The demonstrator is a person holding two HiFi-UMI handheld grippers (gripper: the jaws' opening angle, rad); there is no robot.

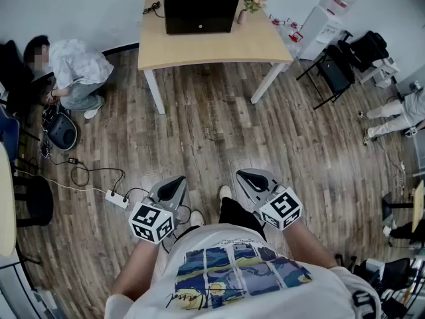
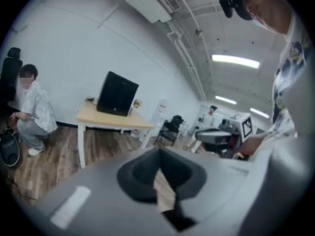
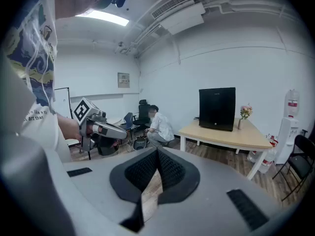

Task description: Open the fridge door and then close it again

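We stand on the wooden floor (image 1: 219, 138) and hold one gripper in each hand, low in the middle of the head view, just in front of our shirt. The left gripper (image 1: 174, 183) is on the left side and the right gripper (image 1: 251, 177) is on the right side. They sit side by side with a gap between them, and both point up the frame toward the table. In the left gripper view the two jaws meet at their tips, closed, with nothing between them. In the right gripper view the jaws also meet at their tips, closed and holding nothing. The fridge (image 1: 199, 5) is a black box at the top middle of the head view. It stands on the light wooden table (image 1: 212, 50) by the white wall, well apart from both grippers, and its flat front looks closed. A small vase of flowers (image 1: 251, 4) stands on the table just right of the fridge. A person (image 1: 76, 72) crouches at the upper left by the wall. A white power strip (image 1: 117, 199) with cables lies on the floor near the left gripper, on its left. A black chair (image 1: 335, 68) stands at the upper right
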